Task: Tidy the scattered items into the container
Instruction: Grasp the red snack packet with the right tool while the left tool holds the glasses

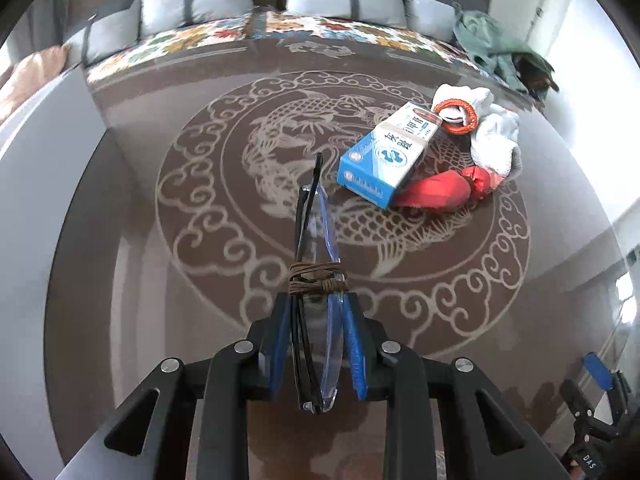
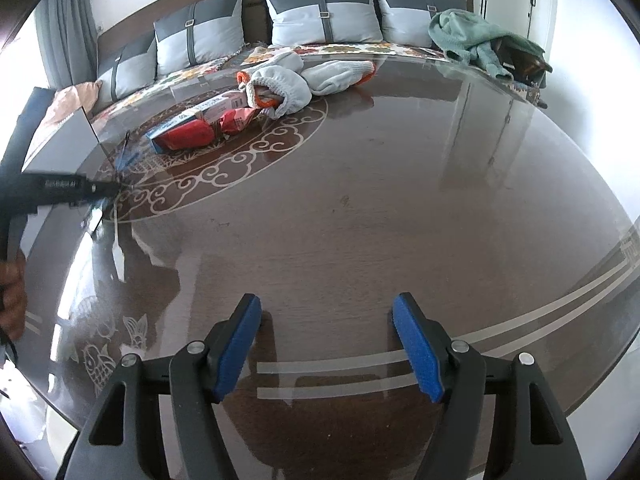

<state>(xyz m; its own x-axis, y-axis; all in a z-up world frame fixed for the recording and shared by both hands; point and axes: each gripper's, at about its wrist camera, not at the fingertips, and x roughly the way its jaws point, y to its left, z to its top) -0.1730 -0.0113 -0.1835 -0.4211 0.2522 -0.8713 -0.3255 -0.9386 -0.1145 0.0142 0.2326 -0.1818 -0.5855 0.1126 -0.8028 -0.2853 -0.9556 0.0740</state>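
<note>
My left gripper [image 1: 316,300] is shut on a pair of folded glasses [image 1: 314,216] with a brown cord wound round them, held above the glass table. Ahead to the right lie a blue and white box [image 1: 386,156], a red packet [image 1: 434,190] and white gloves with orange cuffs [image 1: 492,136]. In the right wrist view the same box [image 2: 200,114], red packet [image 2: 188,138] and gloves [image 2: 280,88] lie at the far left. My right gripper [image 2: 326,344] is open and empty above the near table edge. No container shows in either view.
The round glass-topped table [image 2: 380,208] has a fish pattern at its middle. Behind it stands a sofa with grey cushions [image 2: 324,14] and a green cloth [image 2: 472,36]. The left gripper's body [image 2: 60,188] and the hand holding it show at the left edge.
</note>
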